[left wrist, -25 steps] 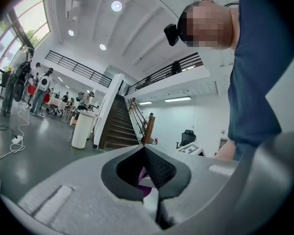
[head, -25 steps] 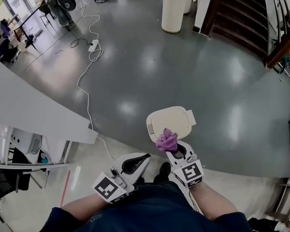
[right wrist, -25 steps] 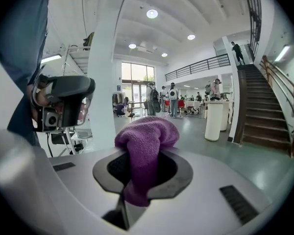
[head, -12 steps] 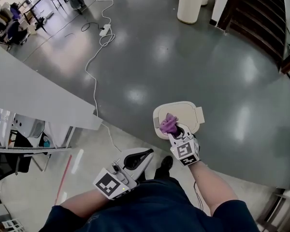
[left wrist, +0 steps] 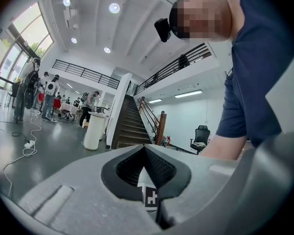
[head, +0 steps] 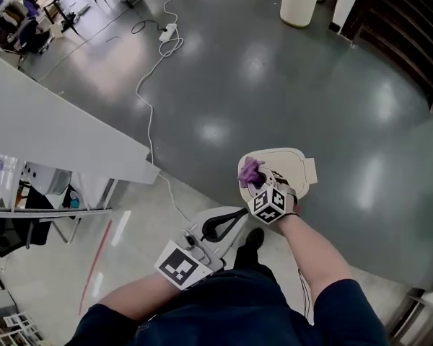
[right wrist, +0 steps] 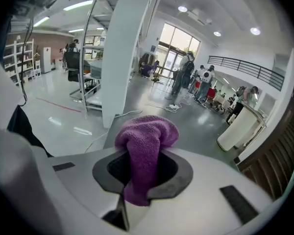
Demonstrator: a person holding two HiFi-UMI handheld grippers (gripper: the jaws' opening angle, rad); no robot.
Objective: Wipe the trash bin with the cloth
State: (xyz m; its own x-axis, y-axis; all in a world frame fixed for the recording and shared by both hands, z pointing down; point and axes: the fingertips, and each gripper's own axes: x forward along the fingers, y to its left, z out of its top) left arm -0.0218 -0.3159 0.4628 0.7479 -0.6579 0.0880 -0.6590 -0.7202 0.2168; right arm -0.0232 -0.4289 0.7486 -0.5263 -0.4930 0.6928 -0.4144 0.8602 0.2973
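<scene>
A cream trash bin (head: 287,166) stands on the dark floor, close to its curved edge, at the person's feet. The right gripper (head: 258,184) is clamped on a bunched purple cloth (head: 250,170), pressing it onto the lid's near left edge. The left gripper (head: 238,215) hangs back with its jaws together, holding nothing. Wiping appears to be under way on the lid; the bin's sides likely remain.

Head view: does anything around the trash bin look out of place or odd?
Only the white cable trailing loose across the floor from the power strip, passing left of the trash bin; it could catch a foot. The bin stands upright and closed, the right gripper holding the purple cloth over it.
</scene>
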